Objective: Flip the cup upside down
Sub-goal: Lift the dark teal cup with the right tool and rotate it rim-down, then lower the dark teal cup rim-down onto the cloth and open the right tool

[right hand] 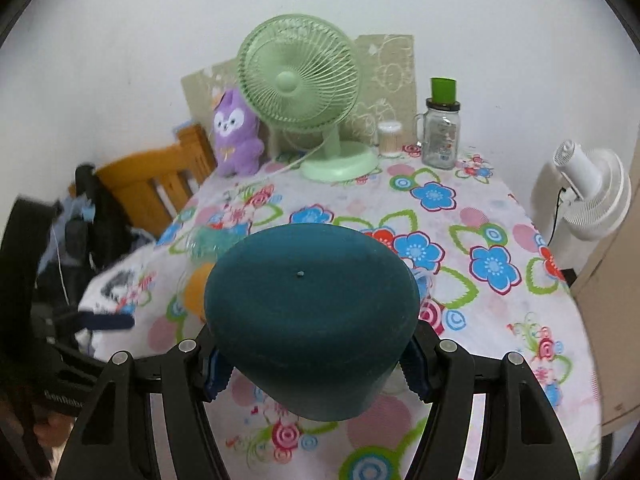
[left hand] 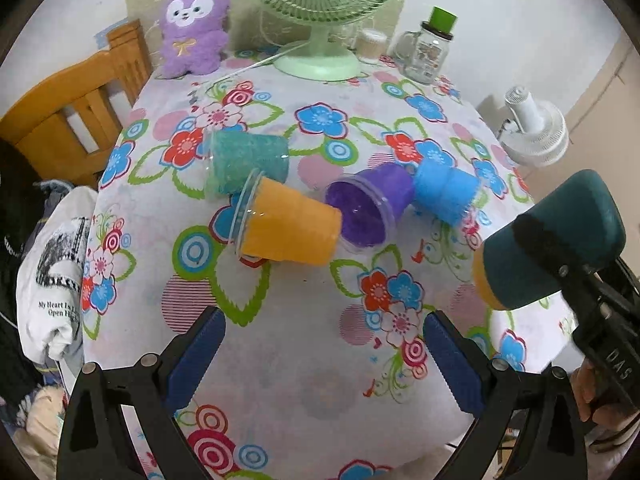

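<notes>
My right gripper [right hand: 316,372] is shut on a dark teal cup [right hand: 312,320], held above the table with its flat base towards the camera; the cup also shows at the right of the left wrist view [left hand: 560,236], base up and tilted. My left gripper [left hand: 324,356] is open and empty, low over the floral tablecloth [left hand: 304,360]. Four cups lie on their sides ahead of it: a teal one [left hand: 246,166], an orange one [left hand: 290,226], a purple one [left hand: 370,208] and a blue one [left hand: 446,192].
At the back of the table stand a green fan [left hand: 320,12], a purple plush toy [left hand: 194,26], a glass jar with a green lid [left hand: 432,48] and a small container [left hand: 372,46]. A wooden chair [left hand: 68,112] is left; a white fan [left hand: 536,128] is right.
</notes>
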Demonstrator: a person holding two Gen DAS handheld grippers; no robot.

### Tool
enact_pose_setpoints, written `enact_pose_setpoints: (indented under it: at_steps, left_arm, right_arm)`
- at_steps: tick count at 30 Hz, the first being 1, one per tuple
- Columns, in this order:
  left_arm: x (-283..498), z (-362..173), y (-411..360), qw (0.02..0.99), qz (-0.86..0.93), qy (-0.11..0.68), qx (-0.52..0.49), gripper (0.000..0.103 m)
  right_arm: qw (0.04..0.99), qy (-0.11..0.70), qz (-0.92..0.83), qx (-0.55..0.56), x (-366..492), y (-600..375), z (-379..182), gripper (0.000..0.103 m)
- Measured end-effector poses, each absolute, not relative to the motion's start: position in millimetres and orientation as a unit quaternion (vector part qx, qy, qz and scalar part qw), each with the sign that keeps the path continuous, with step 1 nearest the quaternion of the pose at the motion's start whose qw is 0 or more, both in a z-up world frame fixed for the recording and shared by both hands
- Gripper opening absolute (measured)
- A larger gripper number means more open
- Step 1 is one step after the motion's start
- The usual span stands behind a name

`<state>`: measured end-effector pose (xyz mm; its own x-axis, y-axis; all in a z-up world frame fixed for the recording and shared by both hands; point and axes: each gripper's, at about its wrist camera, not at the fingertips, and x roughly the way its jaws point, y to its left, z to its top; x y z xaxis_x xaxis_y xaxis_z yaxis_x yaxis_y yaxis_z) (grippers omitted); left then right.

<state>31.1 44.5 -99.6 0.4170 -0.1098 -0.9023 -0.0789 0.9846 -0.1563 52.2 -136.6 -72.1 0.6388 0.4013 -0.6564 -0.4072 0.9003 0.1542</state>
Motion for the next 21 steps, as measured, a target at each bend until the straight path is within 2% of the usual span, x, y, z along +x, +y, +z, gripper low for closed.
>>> enact_pose_setpoints:
  at_steps: [8, 12, 19, 21]
  left_arm:
    - [34.2, -130.5, 46.1, 0.847, 0.007, 0.522, -0.095, 0.1]
    - [34.7, -146.4, 45.9, 0.849, 0.017, 0.521, -0.083, 0.1]
    - [35.0, -164.3, 53.9, 0.845, 0.025, 0.527, -0.084, 0.1]
    - [35.6, -165.7, 56.3, 0.845, 0.026, 0.527, -0.085, 0.1]
  right_arm:
    - [0.928, 0.302, 0.211, 0.055, 57.3, -140.2, -100.3, 0.07]
    - [0.924, 0.317, 0.2, 0.069, 65.6, -136.2, -121.9, 0.07]
    - [0.91, 0.376, 0.175, 0.016, 78.6, -114.9, -154.6, 0.07]
    - [0.913, 0.37, 0.172, -0.006, 77.2, -107.2, -155.4, 0.07]
